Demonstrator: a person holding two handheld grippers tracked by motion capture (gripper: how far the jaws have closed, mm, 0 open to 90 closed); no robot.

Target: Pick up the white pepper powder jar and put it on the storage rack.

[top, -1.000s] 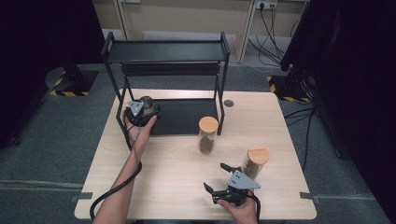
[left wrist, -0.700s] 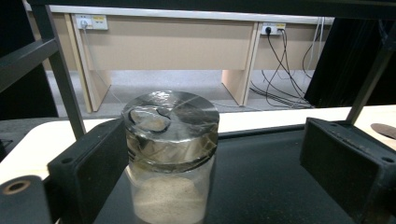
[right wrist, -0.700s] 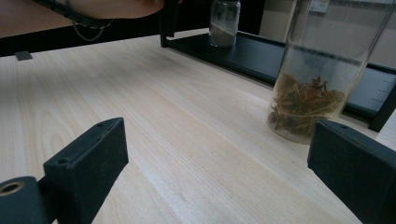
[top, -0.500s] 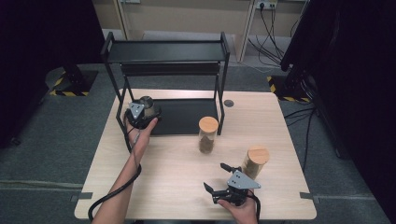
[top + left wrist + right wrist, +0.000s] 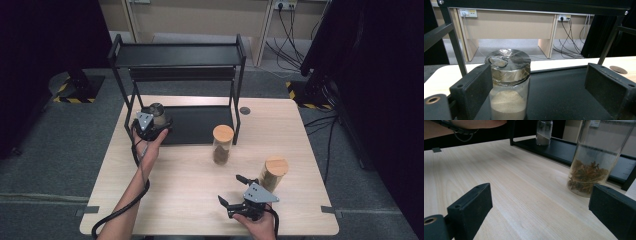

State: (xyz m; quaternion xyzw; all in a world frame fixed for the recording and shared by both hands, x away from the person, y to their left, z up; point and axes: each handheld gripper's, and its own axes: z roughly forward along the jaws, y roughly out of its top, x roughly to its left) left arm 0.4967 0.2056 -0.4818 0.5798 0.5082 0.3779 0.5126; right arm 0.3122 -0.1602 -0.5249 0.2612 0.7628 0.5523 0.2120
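Note:
A glass jar (image 5: 509, 85) with a silvery lid and pale powder stands on the black base tray (image 5: 564, 100) of a shelf rack. My left gripper (image 5: 539, 82) is open around it: the jar sits close beside the left jaw, and the right jaw stands far off it. From above, that left gripper (image 5: 161, 120) is at the tray's left end, with the jar (image 5: 158, 111) just beyond the hand. My right gripper (image 5: 230, 190) rests open near the table's front edge, nothing between its jaws. In the right gripper view, the right gripper (image 5: 541, 205) points across bare wood.
Two wood-lidded jars stand on the table: one (image 5: 222, 145) by the rack's front right post, one (image 5: 274, 172) beside my right gripper. The nearer jar (image 5: 587, 170) holds dried brown pieces. The black rack (image 5: 177, 55) spans the table's far half. A round grommet (image 5: 244, 110) sits behind it.

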